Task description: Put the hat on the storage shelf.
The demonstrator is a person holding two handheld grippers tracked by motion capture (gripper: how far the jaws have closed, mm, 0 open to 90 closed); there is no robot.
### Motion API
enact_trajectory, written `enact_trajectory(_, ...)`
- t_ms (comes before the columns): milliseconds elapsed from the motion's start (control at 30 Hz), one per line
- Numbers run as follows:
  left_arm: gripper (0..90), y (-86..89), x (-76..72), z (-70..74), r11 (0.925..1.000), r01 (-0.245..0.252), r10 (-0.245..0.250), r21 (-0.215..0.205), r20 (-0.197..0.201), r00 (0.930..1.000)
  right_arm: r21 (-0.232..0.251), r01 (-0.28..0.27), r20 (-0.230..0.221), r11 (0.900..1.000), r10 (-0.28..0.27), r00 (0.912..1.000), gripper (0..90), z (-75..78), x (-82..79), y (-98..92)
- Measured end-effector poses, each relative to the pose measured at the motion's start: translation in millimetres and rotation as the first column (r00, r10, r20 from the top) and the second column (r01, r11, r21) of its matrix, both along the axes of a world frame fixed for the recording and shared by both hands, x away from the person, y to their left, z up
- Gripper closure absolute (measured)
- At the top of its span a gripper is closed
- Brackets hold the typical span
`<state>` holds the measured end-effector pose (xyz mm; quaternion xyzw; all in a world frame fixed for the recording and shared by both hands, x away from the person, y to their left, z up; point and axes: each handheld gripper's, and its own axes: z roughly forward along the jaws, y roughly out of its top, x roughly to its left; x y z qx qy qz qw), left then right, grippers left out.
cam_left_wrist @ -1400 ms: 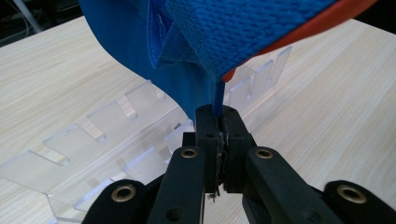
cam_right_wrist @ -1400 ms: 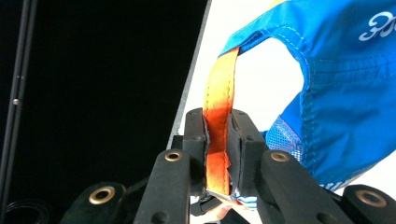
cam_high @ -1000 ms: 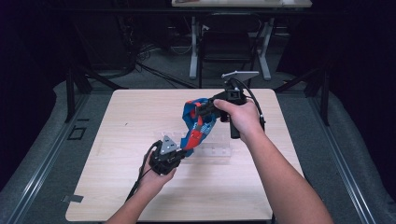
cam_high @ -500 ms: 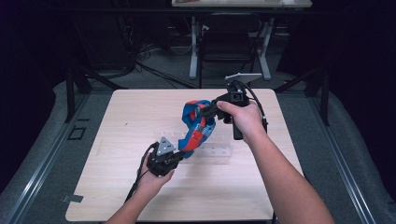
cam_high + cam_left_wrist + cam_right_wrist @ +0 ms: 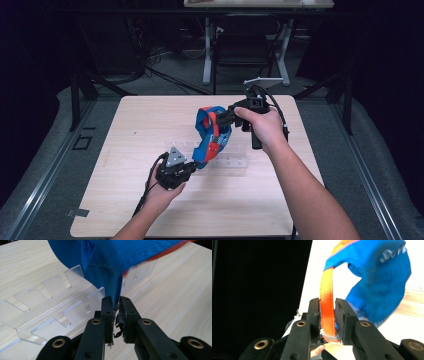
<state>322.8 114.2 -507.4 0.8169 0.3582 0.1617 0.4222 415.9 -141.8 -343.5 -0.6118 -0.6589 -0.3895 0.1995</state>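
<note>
The blue fabric cap with orange trim [image 5: 378, 277] carries pale lettering near its upper edge in the right gripper view. It is blurred and cut off, so no word can be read.

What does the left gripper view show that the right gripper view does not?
Left gripper view: the clear slotted plastic rack on the light wooden table, and the left hand-held gripper shut on a blue fold of the blue and orange fabric cap. Right gripper view: the right hand-held gripper shut on the cap's orange strap, with white lettering on the blue panel. Both: the same cap, pinched between black jaws.
</note>
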Motion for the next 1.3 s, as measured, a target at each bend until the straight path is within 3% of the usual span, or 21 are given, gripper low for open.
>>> enact_trajectory(500,68.4,4.5,-1.0,2.1,0.9999,-0.006,0.006,-0.011,0.0,1.0,-0.032,0.012,0.026,0.999,-0.012,0.9996,69.5,5.0,-3.2,-8.9)
enact_trajectory(667,62.9,10.4,-0.9,3.2,0.9996,-0.027,0.027,-0.013,0.003,0.9996,-0.069,0.01,0.031,0.998,-0.008,0.9995,67.1,6.4,-5.6,-12.9)
enact_trajectory(833,57.5,18.9,-2.3,4.1,0.9986,-0.046,0.045,-0.026,-0.005,0.999,-0.1,0.01,0.041,0.995,-0.006,0.9991,64.5,6.7,-11.7,-16.0)
enact_trajectory(967,53.1,24.7,-3.0,3.5,0.9989,-0.044,0.043,-0.018,-0.045,0.9981,-0.119,0.004,0.058,0.993,0.003,0.9983,62.4,4.5,-17.2,-22.3)
enact_trajectory(1300,50.7,38.4,-12.2,0.6,0.9986,-0.052,0.052,-0.007,-0.039,0.9979,-0.149,0.018,0.054,0.989,-0.01,0.9985,60.5,-3.3,-31.2,-38.5)
